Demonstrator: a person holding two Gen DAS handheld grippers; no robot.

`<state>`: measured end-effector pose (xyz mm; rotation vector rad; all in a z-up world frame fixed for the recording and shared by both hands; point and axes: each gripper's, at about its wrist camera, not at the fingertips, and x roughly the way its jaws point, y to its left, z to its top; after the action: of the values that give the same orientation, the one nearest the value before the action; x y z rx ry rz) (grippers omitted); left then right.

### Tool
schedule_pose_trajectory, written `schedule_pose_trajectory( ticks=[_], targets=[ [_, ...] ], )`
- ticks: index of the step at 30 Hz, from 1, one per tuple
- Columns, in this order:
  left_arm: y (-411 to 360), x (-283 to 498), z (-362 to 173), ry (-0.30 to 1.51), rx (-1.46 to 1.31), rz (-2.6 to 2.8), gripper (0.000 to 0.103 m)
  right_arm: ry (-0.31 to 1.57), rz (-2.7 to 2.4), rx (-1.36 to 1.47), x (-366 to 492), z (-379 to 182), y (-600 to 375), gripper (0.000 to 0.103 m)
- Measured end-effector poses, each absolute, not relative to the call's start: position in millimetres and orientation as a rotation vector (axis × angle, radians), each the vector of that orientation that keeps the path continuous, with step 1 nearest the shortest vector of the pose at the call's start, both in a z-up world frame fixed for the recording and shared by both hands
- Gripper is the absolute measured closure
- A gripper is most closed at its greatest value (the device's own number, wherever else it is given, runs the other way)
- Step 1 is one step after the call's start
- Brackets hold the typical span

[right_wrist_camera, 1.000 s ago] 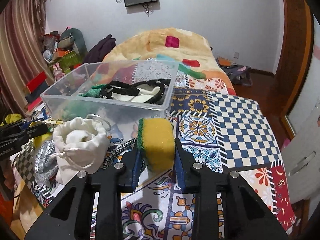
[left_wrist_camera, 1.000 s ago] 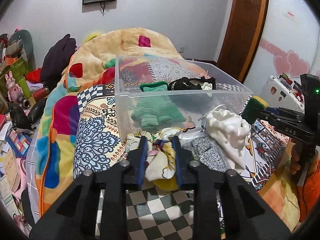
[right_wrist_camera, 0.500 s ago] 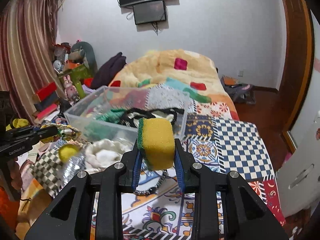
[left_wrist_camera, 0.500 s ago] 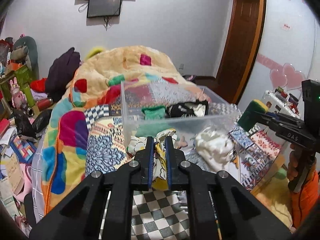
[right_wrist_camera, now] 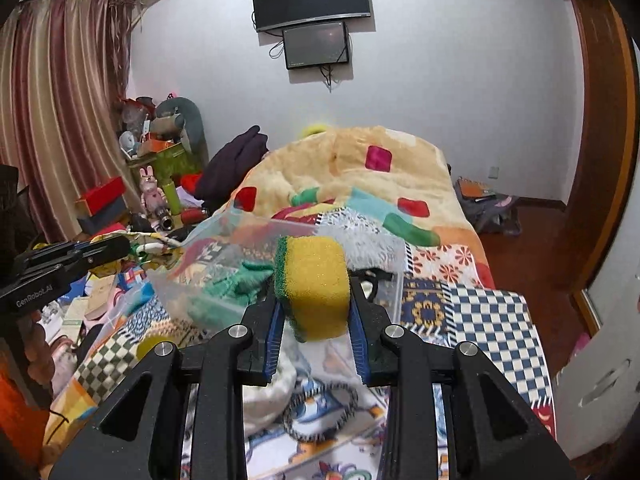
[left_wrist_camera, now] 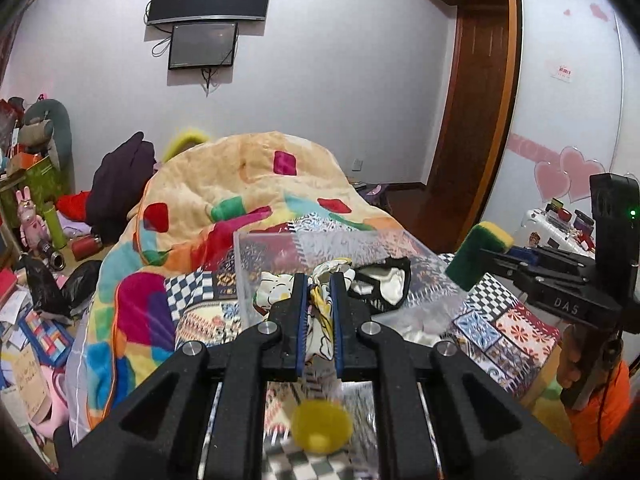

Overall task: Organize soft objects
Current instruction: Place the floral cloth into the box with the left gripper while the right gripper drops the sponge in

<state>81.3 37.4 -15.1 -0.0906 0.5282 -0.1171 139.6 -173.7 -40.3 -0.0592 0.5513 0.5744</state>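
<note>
Left wrist shows the left tool pinching a cloth, the right tool squeezing a sponge. Bin is partly filled; a white pouch and yellow ball lie on the bed.

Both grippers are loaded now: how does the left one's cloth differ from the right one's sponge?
The cloth is thin, crumpled and printed white and yellow; the sponge is a thick block, yellow with a green layer. The cloth droops below the left gripper, while the sponge keeps its shape in the right gripper. The left jaws are nearly closed; the right stand wide. Both are held up near the clear bin.
</note>
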Motion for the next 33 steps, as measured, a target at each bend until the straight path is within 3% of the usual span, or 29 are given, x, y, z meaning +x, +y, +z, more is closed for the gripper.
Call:
schedule_pose_trajectory(
  ticks=[24, 27, 29, 33],
  targets=[
    [27.8, 162.8, -74.1, 0.700, -0.091, -0.096, 0.092, 0.691, 0.544, -0.071, 191.6, -77.6, -155.5, 0.076],
    [27.1, 162.0, -73.8, 0.707, -0.091, -0.097, 0.081, 0.706, 0.547, -0.080, 191.0, -78.4, -154.3, 0.066],
    [27.7, 159.7, -71.7, 0.702, -0.098, -0.095, 0.068, 0.693, 0.542, -0.083, 188.3, -77.0, -154.9, 0.049],
    [30.1, 150.1, -63.2, 0.672, -0.104, -0.078, 0.055, 0.668, 0.541, -0.096, 182.2, -69.4, -155.1, 0.044]
  ],
)
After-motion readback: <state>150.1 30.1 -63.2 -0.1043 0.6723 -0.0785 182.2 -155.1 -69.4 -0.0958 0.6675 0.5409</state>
